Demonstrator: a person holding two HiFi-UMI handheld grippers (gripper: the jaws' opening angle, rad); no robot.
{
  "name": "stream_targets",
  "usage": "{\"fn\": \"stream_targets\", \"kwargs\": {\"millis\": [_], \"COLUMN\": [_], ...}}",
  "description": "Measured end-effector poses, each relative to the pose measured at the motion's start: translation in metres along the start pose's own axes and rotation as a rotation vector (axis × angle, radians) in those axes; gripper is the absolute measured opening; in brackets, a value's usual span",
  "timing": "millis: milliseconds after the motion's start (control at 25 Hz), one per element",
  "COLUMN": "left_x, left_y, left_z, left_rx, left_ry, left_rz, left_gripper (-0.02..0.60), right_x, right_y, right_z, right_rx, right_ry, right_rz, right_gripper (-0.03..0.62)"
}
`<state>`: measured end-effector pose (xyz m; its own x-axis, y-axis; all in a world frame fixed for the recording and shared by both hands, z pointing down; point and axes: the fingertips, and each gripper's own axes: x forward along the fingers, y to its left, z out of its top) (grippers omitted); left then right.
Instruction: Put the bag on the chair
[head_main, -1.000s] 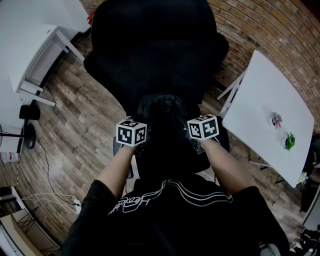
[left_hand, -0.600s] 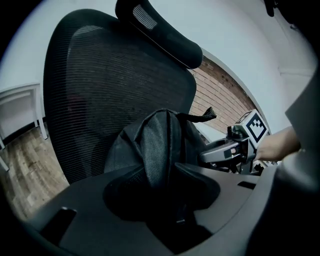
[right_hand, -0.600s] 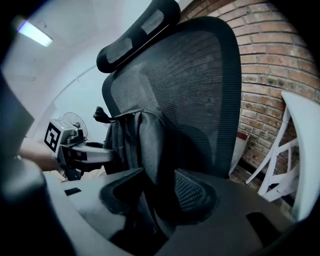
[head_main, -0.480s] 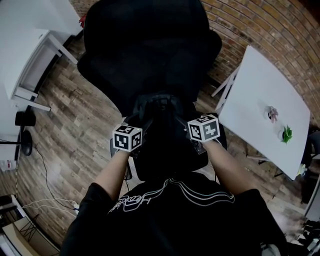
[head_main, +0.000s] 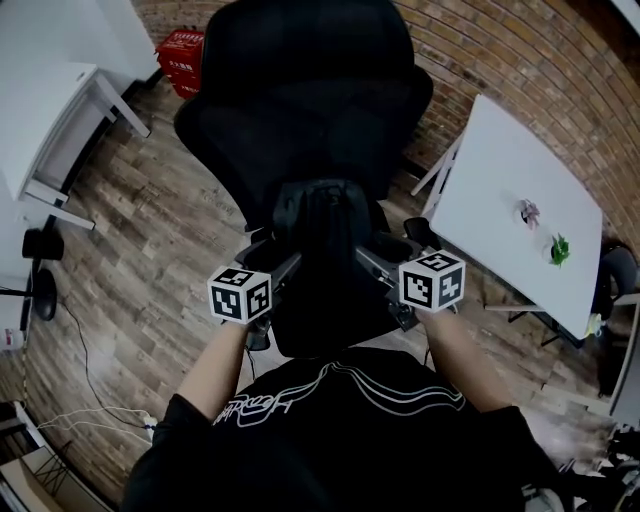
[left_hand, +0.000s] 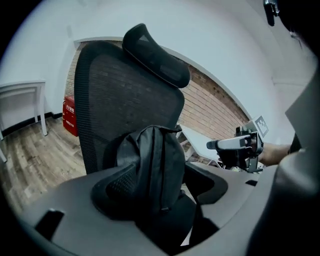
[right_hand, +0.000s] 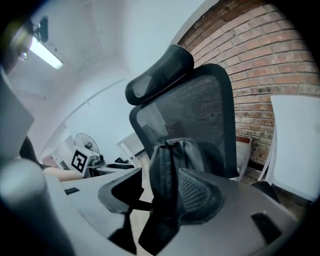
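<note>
The black bag (head_main: 322, 215) stands upright on the seat of the black mesh office chair (head_main: 300, 90), leaning on its backrest. My left gripper (head_main: 283, 265) is at the bag's left side and my right gripper (head_main: 372, 260) at its right side. Both sets of jaws are opening and neither pad presses on the bag. In the left gripper view the bag (left_hand: 155, 165) shows between the spread jaws of the left gripper (left_hand: 160, 192), with the right gripper (left_hand: 240, 147) beyond it. The right gripper view shows the bag (right_hand: 170, 175) the same way, ahead of the right gripper (right_hand: 157, 197).
A white folding table (head_main: 520, 220) with small green and pink items stands to the right, by the brick wall (head_main: 560, 70). A white desk (head_main: 50, 110) is at the left, a red crate (head_main: 185, 50) behind it. Cables (head_main: 90, 400) lie on the wooden floor.
Both grippers have let go of the bag, moved apart to its sides and drawn back a little. Their jaws have spread. The bag stays on the chair seat.
</note>
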<state>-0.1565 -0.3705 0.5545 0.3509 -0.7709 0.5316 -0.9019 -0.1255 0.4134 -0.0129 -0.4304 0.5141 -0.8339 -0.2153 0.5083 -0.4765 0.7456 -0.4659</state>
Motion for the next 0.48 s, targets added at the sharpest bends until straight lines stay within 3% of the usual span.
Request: {"fn": "stream_targets", "kwargs": {"millis": [160, 480], "left_x": [-0.044, -0.115], "left_y": [-0.028, -0.094], "left_z": [0.005, 0.003], "left_rx": [0.041, 0.097], "left_ry": [-0.02, -0.065], "left_rz": [-0.033, -0.161], "left_gripper": [0.272, 0.089], "right_x": [-0.023, -0.046], "right_y": [0.045, 0.109], "right_z": [0.0, -0.032], "right_rx": [-0.02, -0.034], "right_ry": [-0.039, -0.073], "right_rz": [0.042, 0.042], "right_gripper": [0.159, 0.071]}}
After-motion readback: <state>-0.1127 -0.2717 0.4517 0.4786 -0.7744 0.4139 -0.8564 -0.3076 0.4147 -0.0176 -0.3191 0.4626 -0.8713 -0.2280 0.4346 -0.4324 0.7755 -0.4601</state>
